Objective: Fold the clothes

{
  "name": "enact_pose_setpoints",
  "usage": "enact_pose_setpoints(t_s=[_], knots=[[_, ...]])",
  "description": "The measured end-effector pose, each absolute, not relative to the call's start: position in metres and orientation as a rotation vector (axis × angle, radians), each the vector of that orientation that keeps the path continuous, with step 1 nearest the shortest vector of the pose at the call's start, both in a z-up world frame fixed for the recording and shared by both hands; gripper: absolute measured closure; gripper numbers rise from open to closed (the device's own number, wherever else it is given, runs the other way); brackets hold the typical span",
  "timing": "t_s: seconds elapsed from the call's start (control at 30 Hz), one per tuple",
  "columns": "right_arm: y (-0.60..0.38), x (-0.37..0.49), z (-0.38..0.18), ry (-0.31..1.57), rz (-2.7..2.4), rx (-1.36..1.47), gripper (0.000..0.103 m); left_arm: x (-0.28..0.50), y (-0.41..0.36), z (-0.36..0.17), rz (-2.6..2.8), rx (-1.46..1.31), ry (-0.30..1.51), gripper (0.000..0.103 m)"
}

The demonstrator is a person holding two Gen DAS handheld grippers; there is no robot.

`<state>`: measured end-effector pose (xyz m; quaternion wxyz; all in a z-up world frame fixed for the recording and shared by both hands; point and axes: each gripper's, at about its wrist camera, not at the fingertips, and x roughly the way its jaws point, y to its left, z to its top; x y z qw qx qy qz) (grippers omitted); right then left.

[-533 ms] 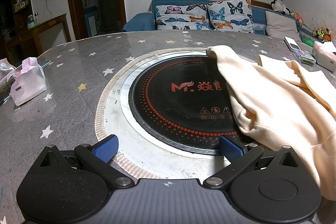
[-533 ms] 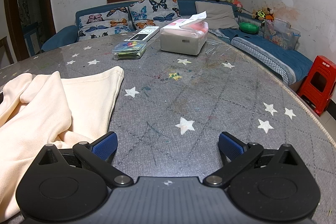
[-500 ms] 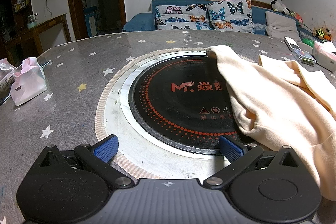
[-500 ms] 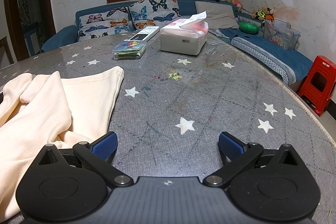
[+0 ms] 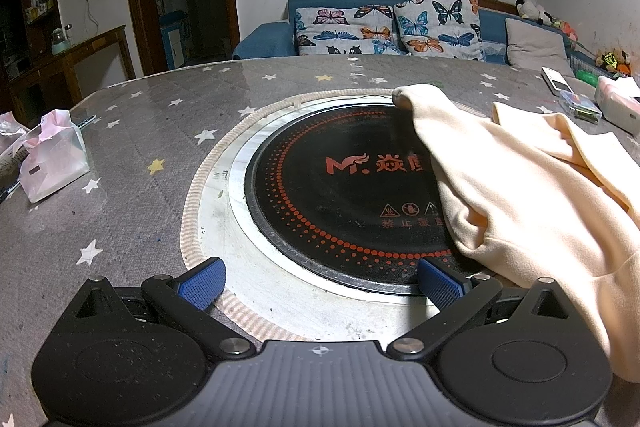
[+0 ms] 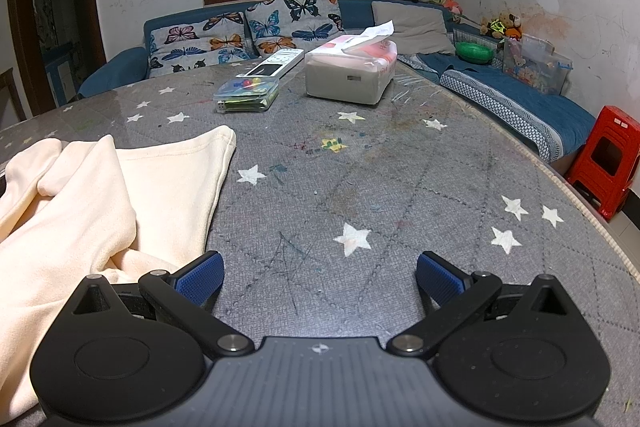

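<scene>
Basically pre-grasp, folding not yet begun. Left claw (image 5: pixel 320 277) released, jaws wide, nothing between them, low over the induction cooktop (image 5: pixel 344 195) set in the table (image 5: pixel 132 155). Right claw (image 6: pixel 319 273) also released and empty over bare table. Cream sweatshirt (image 5: pixel 532 203) lies rumpled at right of the left view, draped over the cooktop's edge; at lower left of the right view. Next move likely: each claw reaches a garment edge, pinches, spreads it flat.

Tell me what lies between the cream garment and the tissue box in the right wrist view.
Only bare starred tablecloth lies between the garment and the tissue box; the clear plastic case sits off that line.
</scene>
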<state>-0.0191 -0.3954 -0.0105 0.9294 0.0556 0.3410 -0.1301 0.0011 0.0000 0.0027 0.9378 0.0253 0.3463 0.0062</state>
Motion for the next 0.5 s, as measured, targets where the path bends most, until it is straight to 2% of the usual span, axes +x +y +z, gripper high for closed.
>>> enact_pose_setpoints(t_s=[0.5], knots=[[-0.370,-0.044,0.016,0.659,-0.150,0.066,0.000,-0.013,-0.011,0.018,-0.009,0.006,0.727,0.000]])
